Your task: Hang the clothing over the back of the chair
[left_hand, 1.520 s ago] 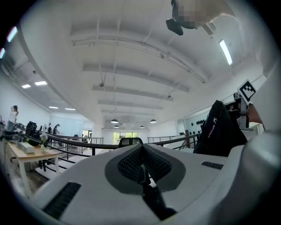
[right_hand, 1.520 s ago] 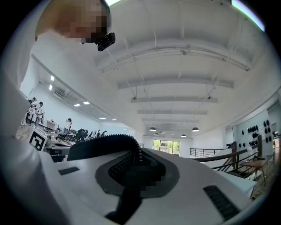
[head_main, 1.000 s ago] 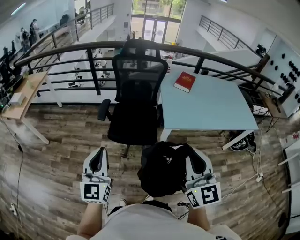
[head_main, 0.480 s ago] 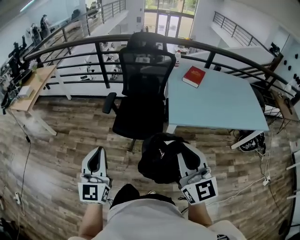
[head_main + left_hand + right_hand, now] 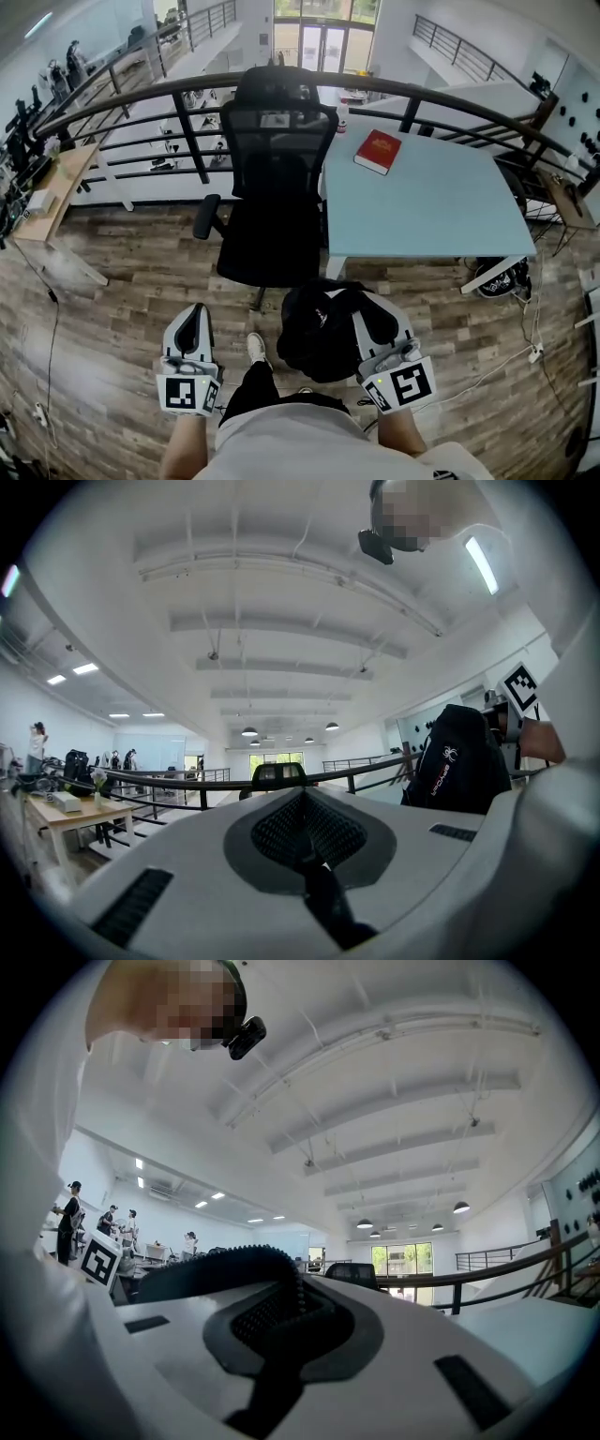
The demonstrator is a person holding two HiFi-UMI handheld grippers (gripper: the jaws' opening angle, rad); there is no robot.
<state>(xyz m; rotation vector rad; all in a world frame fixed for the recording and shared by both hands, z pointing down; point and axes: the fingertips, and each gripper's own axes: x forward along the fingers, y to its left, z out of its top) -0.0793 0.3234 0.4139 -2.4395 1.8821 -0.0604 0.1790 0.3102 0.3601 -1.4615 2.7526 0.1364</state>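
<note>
A black office chair [image 5: 272,187] stands ahead of me, its mesh back [image 5: 278,131] against the railing and its seat facing me. My right gripper [image 5: 367,317] is shut on a bunched black garment [image 5: 314,328], which hangs low in front of me, short of the chair's seat. In the right gripper view the garment's ribbed edge [image 5: 220,1265] lies across the closed jaws [image 5: 281,1321]. My left gripper [image 5: 195,314] is at the left, level, shut and holding nothing. Its pads [image 5: 302,822] meet, with the garment [image 5: 459,761] off to its right.
A pale blue table [image 5: 422,202] with a red book [image 5: 377,152] stands right of the chair. A curved black railing [image 5: 187,141] runs behind both. A wooden desk [image 5: 47,192] is at the far left. Shoes [image 5: 497,278] and a cable lie under the table's right end.
Both grippers have sunk a little in the picture, the garment still in the right one. My foot in a white shoe has stepped forward between them.
</note>
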